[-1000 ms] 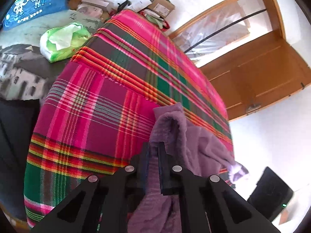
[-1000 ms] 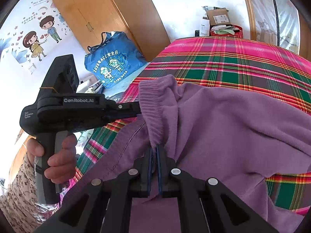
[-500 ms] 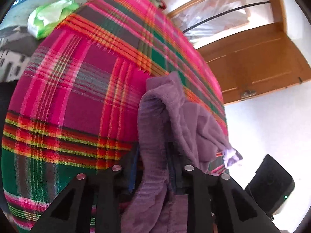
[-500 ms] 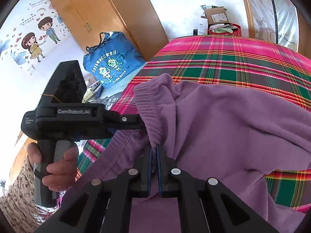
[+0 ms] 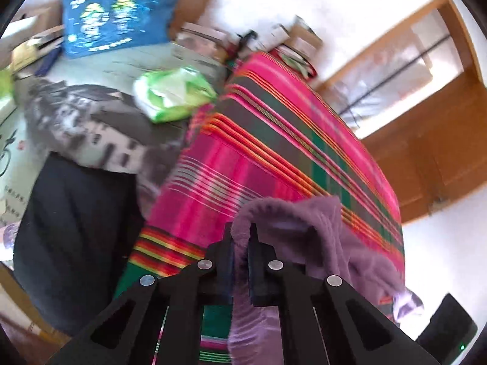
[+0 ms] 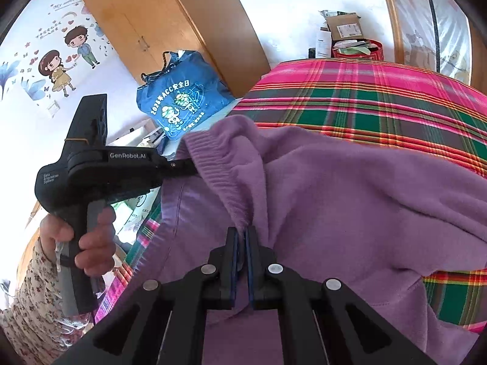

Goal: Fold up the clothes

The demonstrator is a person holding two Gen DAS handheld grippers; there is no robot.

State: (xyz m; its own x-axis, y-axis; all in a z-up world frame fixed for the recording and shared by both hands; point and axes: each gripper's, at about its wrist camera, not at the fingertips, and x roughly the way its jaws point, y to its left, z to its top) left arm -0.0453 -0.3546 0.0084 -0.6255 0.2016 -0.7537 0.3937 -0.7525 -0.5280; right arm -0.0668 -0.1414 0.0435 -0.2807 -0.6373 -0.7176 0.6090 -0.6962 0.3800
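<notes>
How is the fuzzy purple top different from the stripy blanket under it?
The purple top is one plain colour; the stripy blanket has pink, green and orange checks. The purple top is bunched up and wrinkled; the stripy blanket lies spread flat. The left claw and right claw both pinch the purple top; neither pinches the stripy blanket. Both are soft cloth.

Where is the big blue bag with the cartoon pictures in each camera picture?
Left wrist view: the blue bag is at the top left, behind the green packet.
Right wrist view: the bag is left of centre, against the wooden wardrobe.
Shared landmark: the plaid bedspread.
</notes>
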